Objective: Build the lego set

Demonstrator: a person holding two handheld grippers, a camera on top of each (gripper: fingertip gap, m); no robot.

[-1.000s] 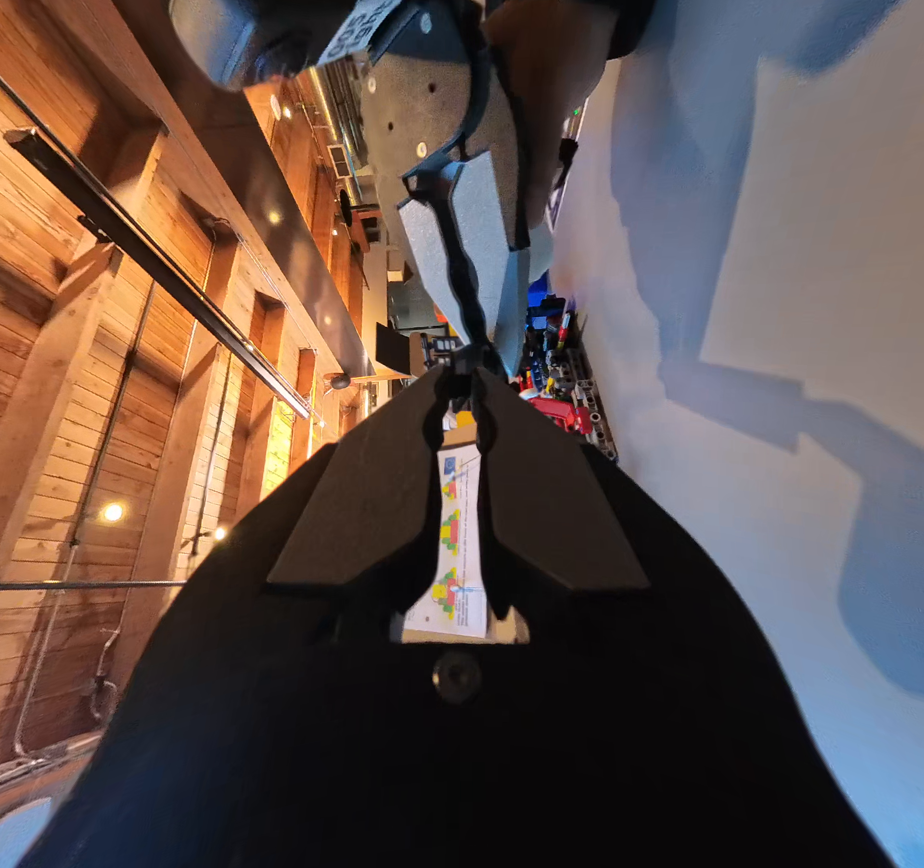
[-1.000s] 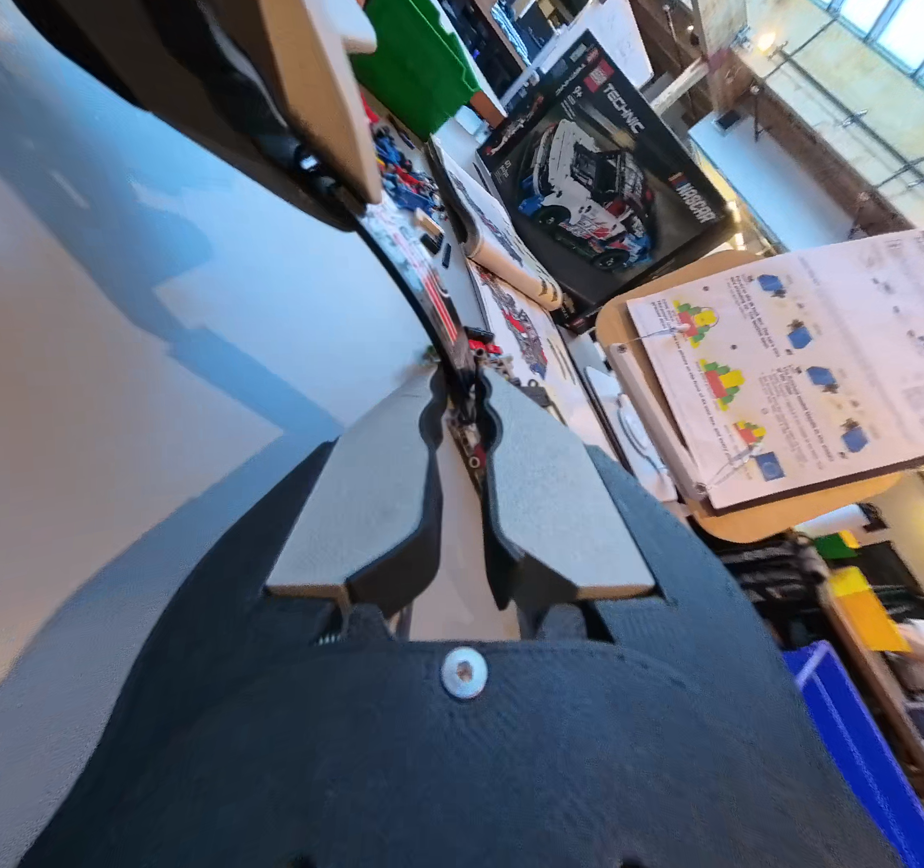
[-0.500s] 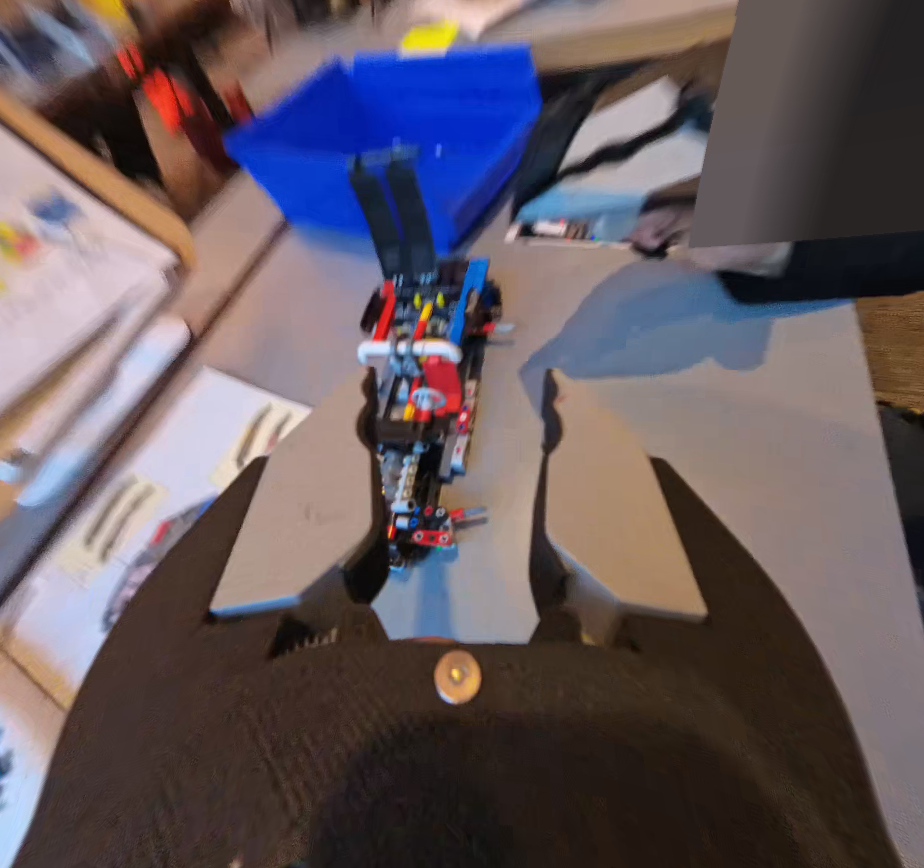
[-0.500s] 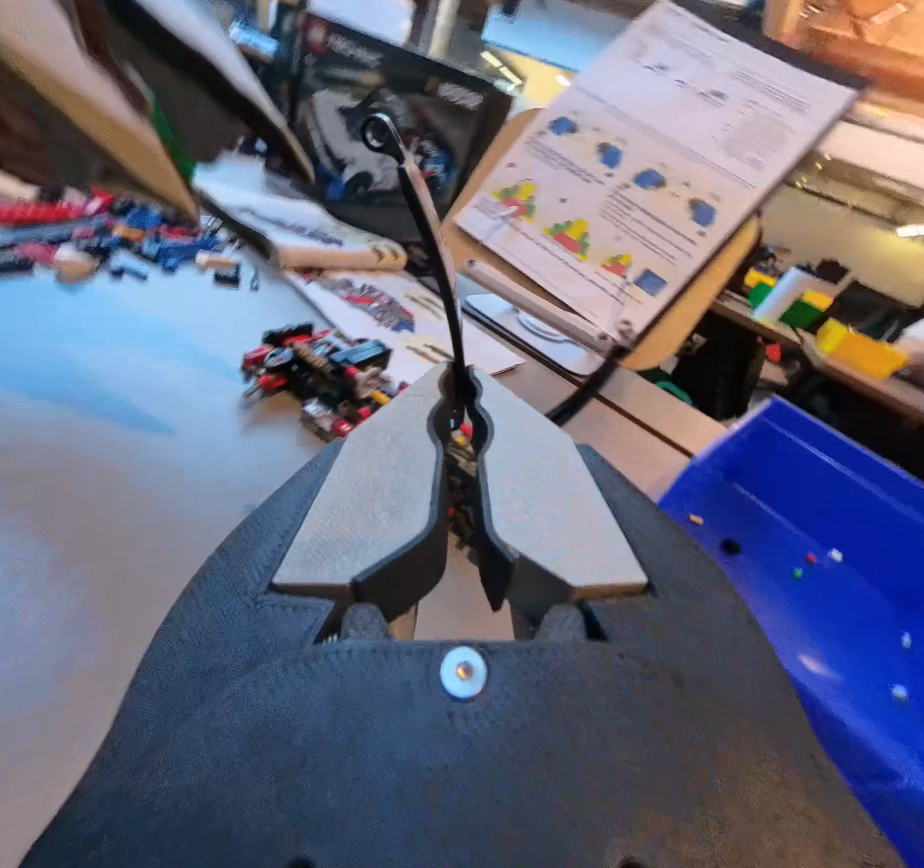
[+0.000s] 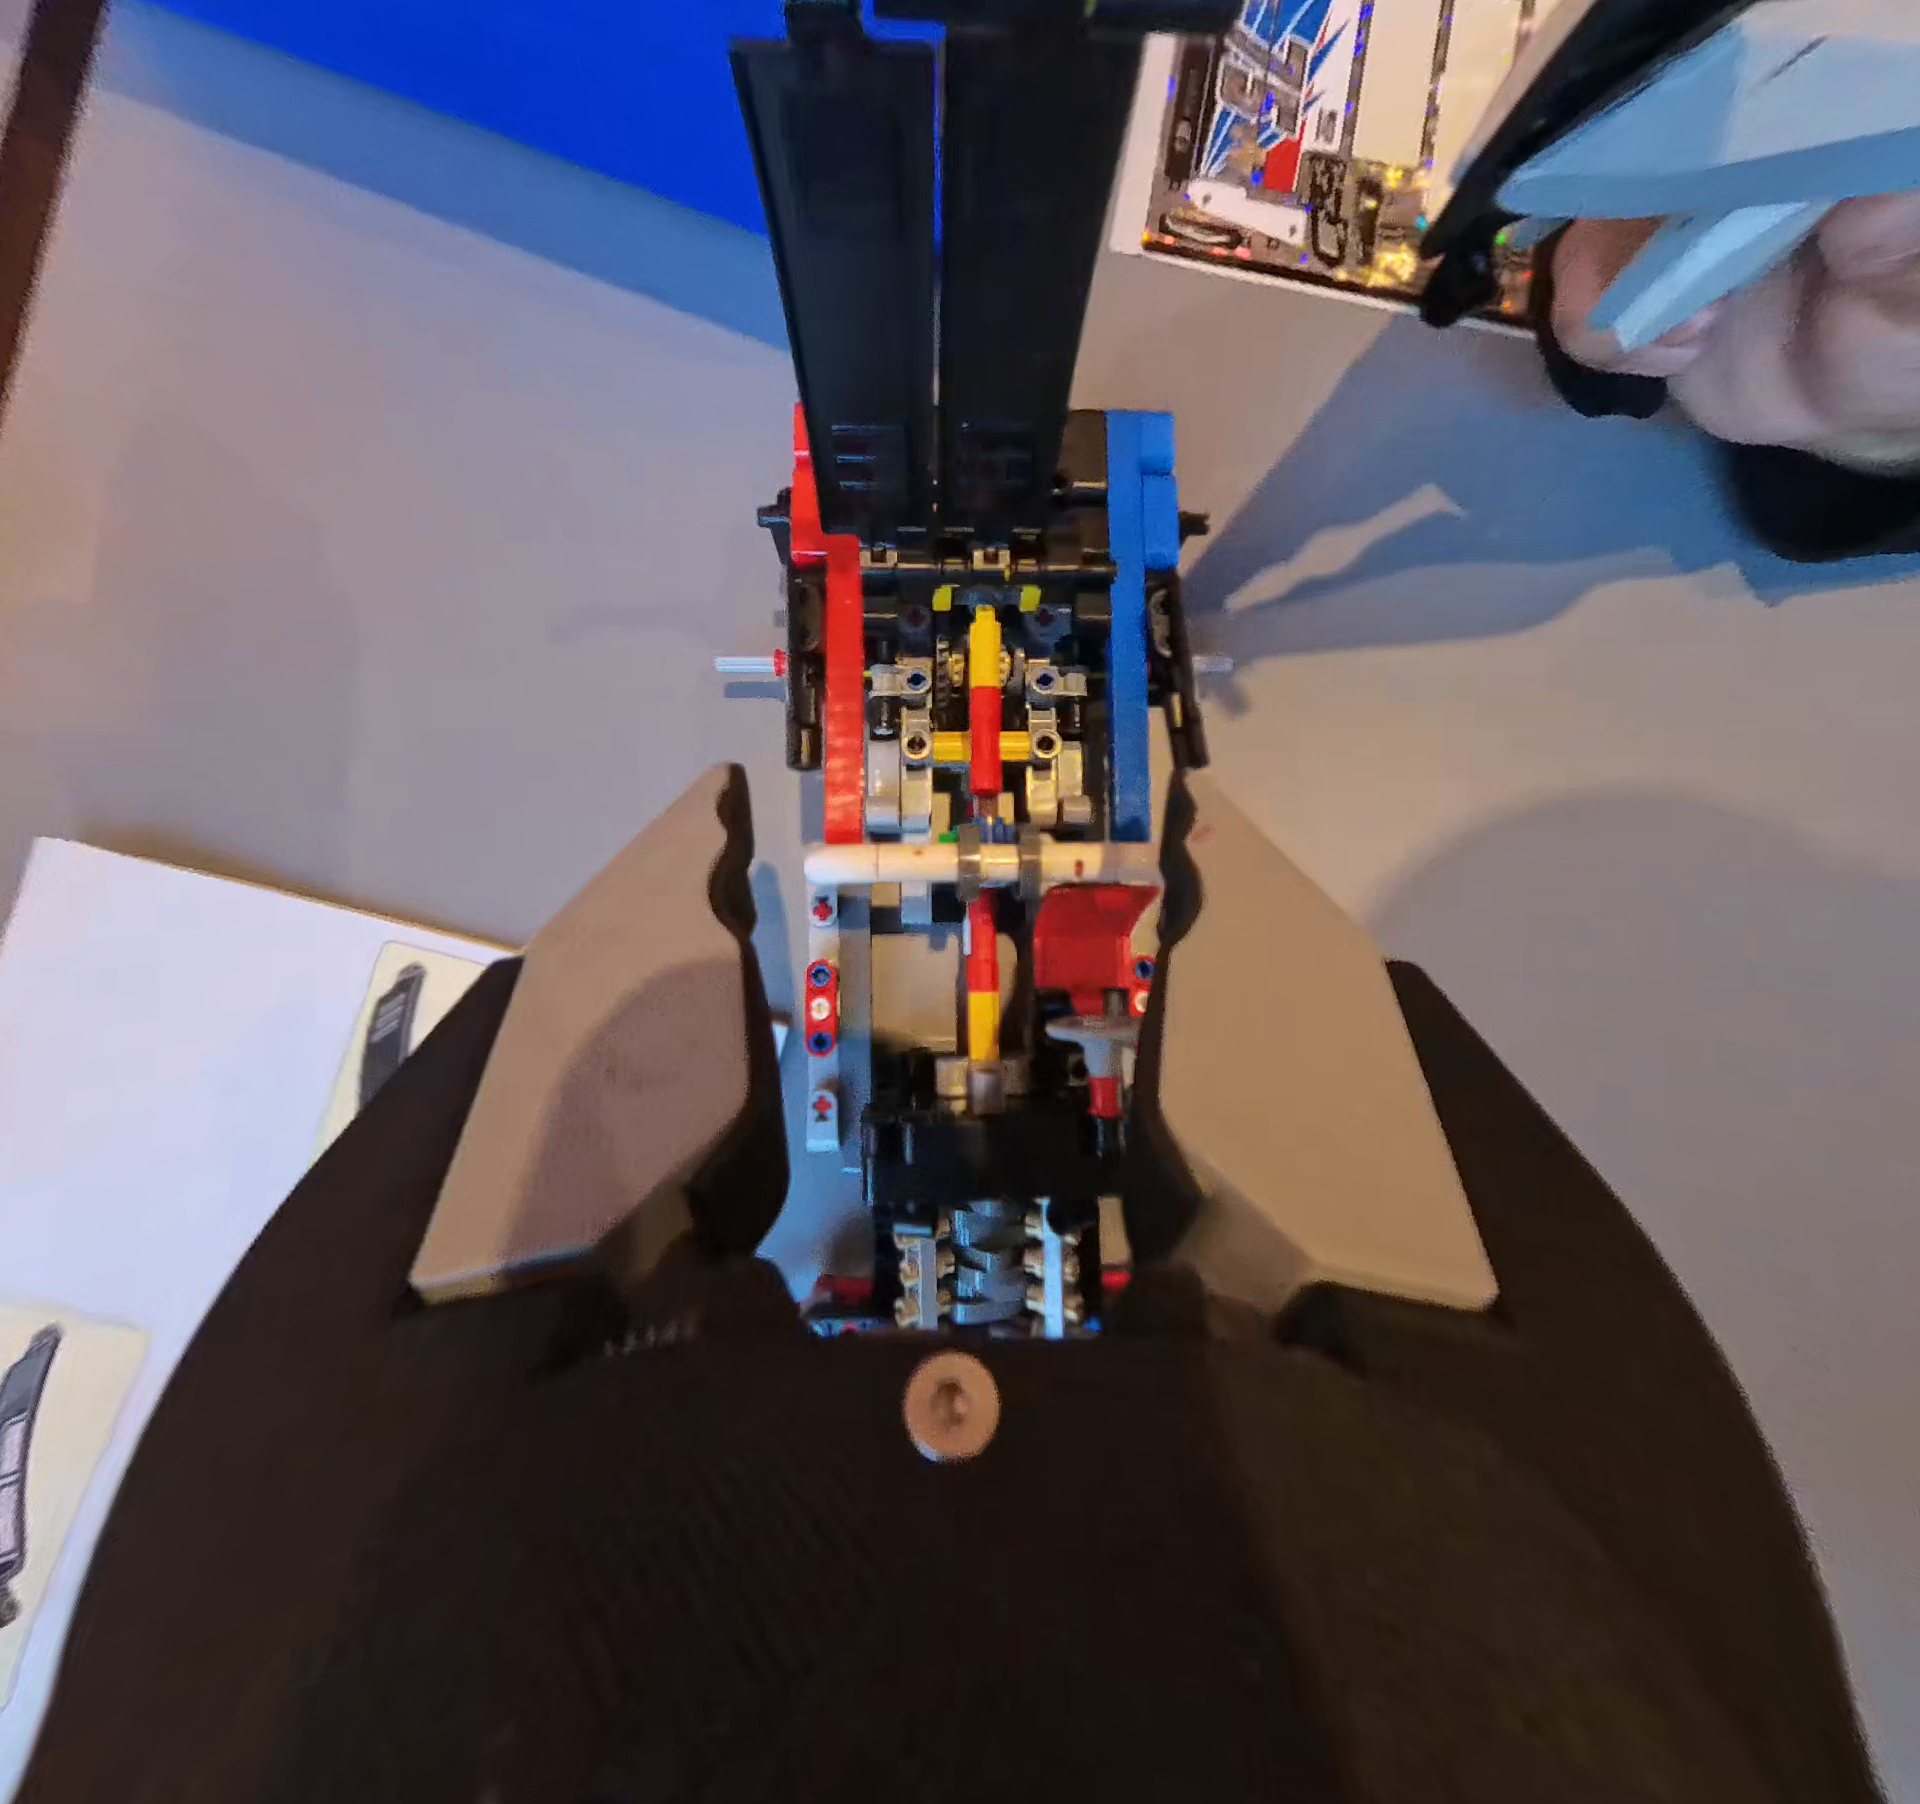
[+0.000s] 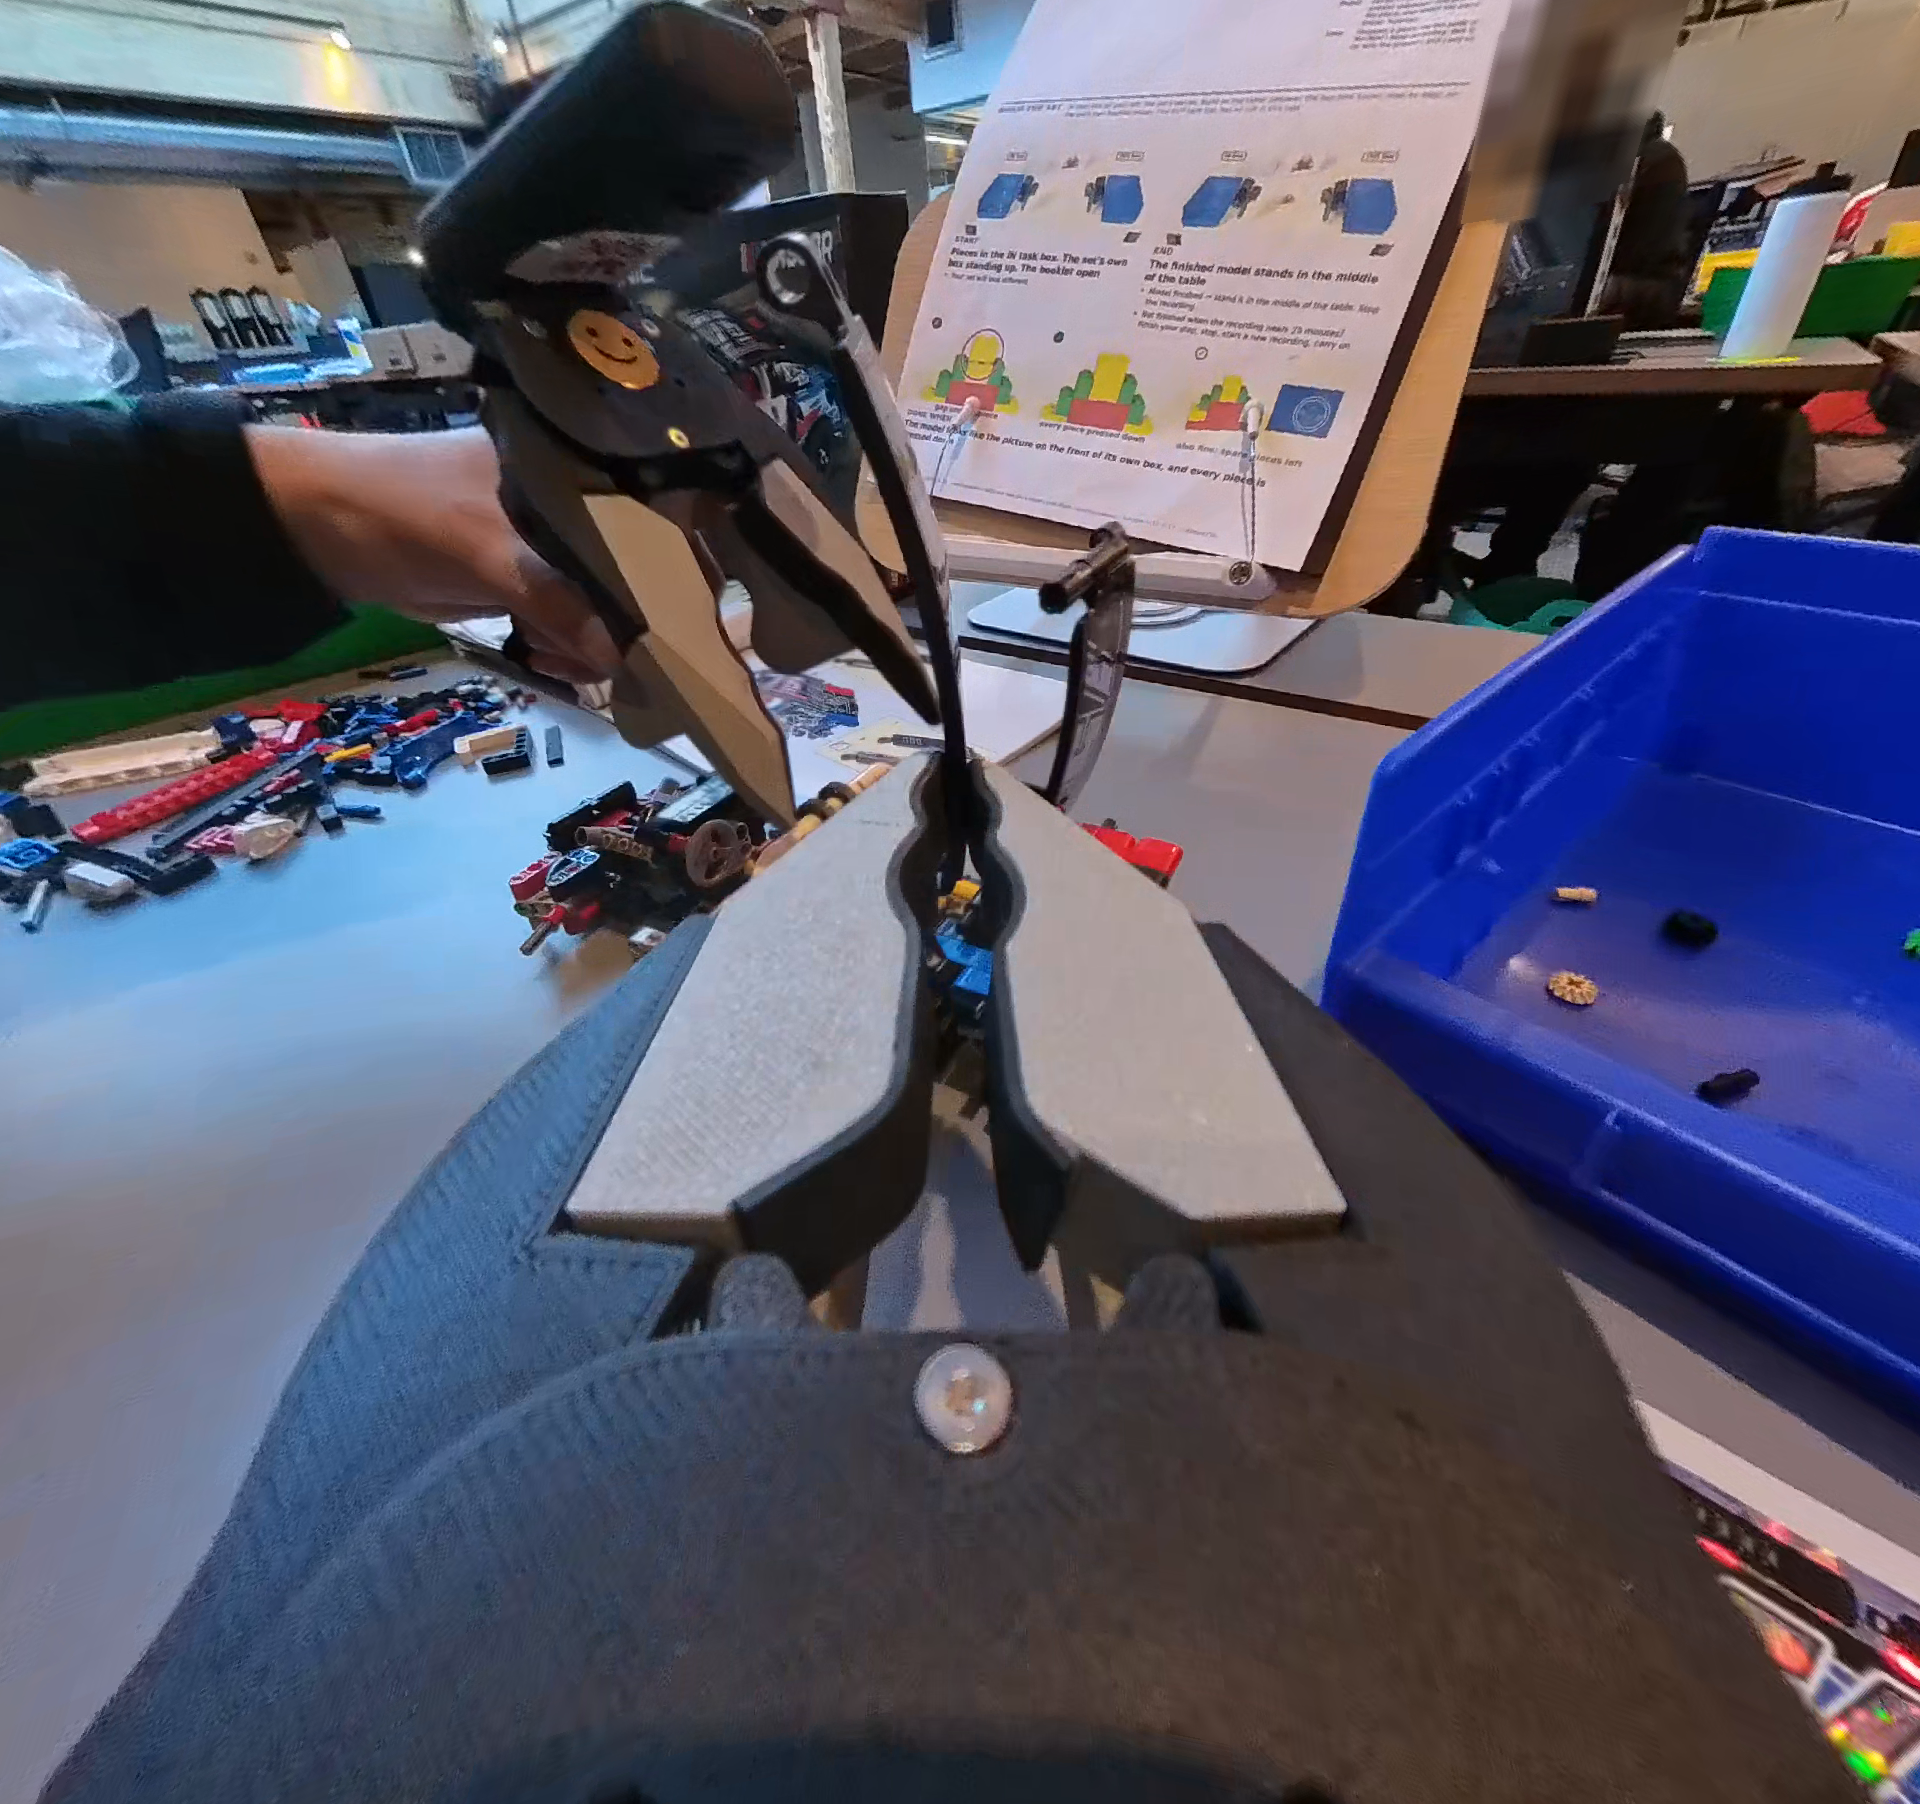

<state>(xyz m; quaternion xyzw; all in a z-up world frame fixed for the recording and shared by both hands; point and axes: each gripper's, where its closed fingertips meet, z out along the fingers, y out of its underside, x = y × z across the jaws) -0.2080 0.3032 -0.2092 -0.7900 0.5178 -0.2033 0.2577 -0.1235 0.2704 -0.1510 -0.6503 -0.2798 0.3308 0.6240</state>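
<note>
The grey table [image 6: 260, 1079] is bearing a blue bin [image 6: 1558, 1110] and, beside it, the part-built lego model [image 5: 977, 819]. The left gripper [image 5: 951, 809] is hanging over the model, jaws spread to either side. The right gripper [image 6: 961, 798] is pinching the model's upright black curved panel [image 6: 914, 528].

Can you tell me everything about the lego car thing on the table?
The lego car frame is a long, half-built plastic chassis lying flat on the grey table. It has a red beam down one side, a blue beam down the other, a white cross bar, a red and yellow shaft in the middle, and grey gear parts. Two tall black panels stand up at its far end. The open left gripper straddles it; contact is unclear.
</note>
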